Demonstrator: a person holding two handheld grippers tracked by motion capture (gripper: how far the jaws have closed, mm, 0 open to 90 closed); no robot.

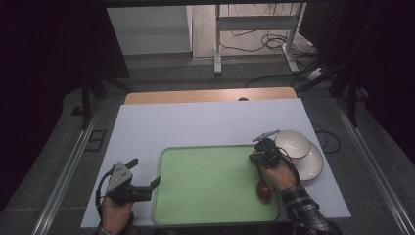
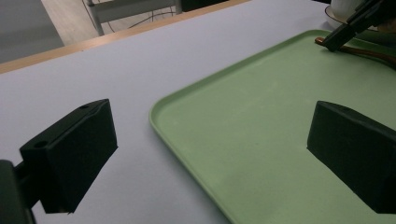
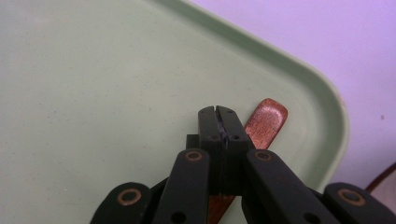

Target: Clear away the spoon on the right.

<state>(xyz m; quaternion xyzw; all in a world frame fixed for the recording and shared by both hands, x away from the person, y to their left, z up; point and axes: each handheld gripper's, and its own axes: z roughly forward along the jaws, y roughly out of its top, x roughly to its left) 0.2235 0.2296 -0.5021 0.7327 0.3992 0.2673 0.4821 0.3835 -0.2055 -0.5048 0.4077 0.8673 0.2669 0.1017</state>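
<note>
While the person's left hand [image 1: 116, 208] rests at the near left edge of the white table [image 1: 205, 120], the left gripper [image 1: 145, 177] it holds hangs with its two black jaws spread wide apart, grasping nothing; from the left gripper view one jaw sits over bare table and the other over the green tray [image 2: 261, 116], so the tray's left rim runs between them. Across the tray, the right gripper [image 1: 253, 157] is held by the person's right hand [image 1: 279, 174], which comes out of a plaid sleeve [image 1: 306, 208]. Its jaws are pressed together, and in the right gripper view the closed tips [image 3: 218, 114] sit directly over the handle of a wooden spoon [image 3: 264, 122], whose flat reddish-brown end sticks out just past them toward the tray's rounded corner. I cannot tell for certain whether the handle is pinched between the jaws or only lies under them. From the high view the spoon's dark red bowl [image 1: 264, 191] lies on the tray just behind that gripper, close to the hand and near the tray's right rim. Just beyond the right gripper, off the tray on the table, a white bowl [image 1: 292, 143] sits on a white plate [image 1: 311, 164].
</note>
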